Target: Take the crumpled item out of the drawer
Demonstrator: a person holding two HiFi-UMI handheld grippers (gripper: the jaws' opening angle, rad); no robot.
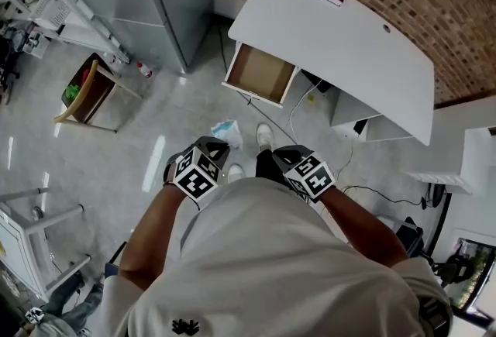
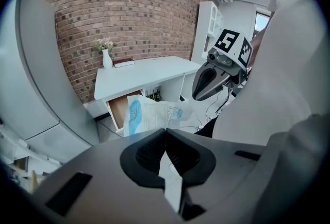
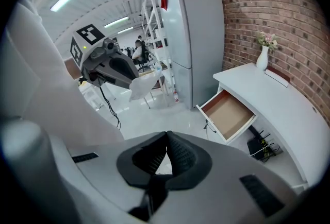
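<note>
The crumpled item (image 2: 153, 115) is out of the open drawer (image 1: 260, 73), which looks empty, and is clamped in the left tongs (image 2: 165, 130) well apart from the bench (image 1: 349, 41), while the right tongs (image 3: 166, 138) are together and empty, so the task seems nearly done.
</note>
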